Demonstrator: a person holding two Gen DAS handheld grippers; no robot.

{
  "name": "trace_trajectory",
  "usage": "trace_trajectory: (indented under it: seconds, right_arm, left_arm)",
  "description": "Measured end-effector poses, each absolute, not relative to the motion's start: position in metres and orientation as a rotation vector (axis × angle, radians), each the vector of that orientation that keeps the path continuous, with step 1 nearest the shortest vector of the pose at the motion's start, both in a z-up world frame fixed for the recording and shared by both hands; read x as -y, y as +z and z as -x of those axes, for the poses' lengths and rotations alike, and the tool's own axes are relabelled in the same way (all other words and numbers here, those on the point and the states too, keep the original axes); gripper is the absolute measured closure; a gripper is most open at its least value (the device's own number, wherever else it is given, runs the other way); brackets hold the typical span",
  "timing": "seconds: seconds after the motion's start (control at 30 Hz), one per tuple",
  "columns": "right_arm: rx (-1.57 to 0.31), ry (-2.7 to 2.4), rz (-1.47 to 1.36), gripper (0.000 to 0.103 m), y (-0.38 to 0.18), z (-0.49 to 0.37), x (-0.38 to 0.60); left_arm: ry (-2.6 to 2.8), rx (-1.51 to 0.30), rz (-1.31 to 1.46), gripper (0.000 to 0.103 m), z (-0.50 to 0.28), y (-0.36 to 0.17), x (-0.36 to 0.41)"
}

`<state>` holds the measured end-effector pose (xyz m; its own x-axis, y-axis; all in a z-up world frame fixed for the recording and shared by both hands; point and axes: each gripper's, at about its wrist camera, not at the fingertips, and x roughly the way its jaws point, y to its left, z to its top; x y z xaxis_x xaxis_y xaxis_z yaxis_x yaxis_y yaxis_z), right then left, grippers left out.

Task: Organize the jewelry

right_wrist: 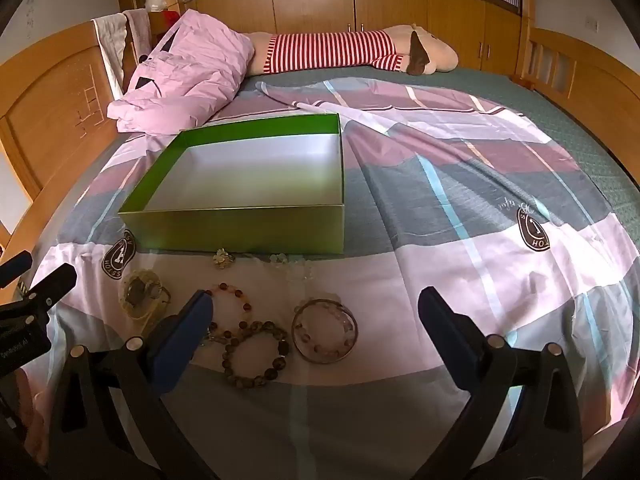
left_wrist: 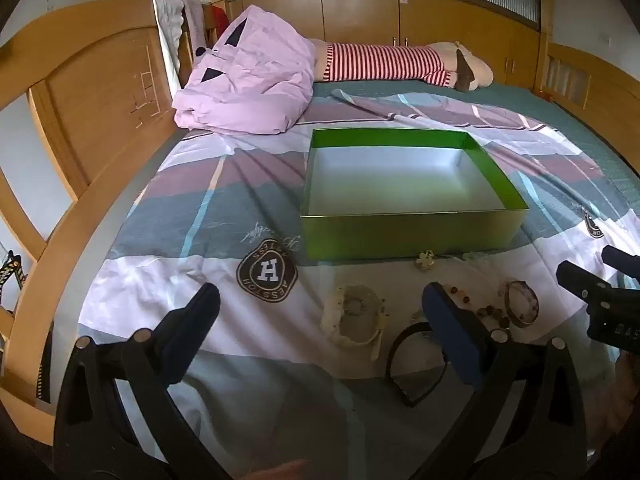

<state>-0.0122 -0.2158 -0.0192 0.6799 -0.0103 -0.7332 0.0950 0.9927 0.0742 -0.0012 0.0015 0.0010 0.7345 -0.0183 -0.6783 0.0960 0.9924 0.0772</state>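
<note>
Both tongs hang spread and empty, left tongs and right tongs, over bracelets lying on the bed just before the empty green box. Best bet: pinch one bead strand cleanly, lift clear of its neighbours, then lower it over the box wall.

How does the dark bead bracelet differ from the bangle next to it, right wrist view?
The dark bead bracelet is a ring of separate round mottled brown beads; the bangle is a continuous metal-looking band with pale stones inside its ring. The bracelet lies nearer the camera and closer to the right gripper's left finger; the bangle lies between the open jaws. Both lie flat on the bedsheet, outside the green box.
</note>
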Motion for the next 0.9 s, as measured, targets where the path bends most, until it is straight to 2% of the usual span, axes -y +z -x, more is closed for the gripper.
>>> trace_trajectory:
  seconds: [0.2, 0.9]
  right_arm:
    - [-0.823, -0.061, -0.108, 0.001, -0.019, 0.012, 0.216]
    - [-0.826, -0.053, -0.107, 0.001, -0.018, 0.012, 0.213]
  left_arm:
    - [-0.068, -0.727, -0.162, 0.002, 0.005, 0.006, 0.011]
    - [-0.033, -0.752, -0.071, 0.002, -0.002, 0.0, -0.015]
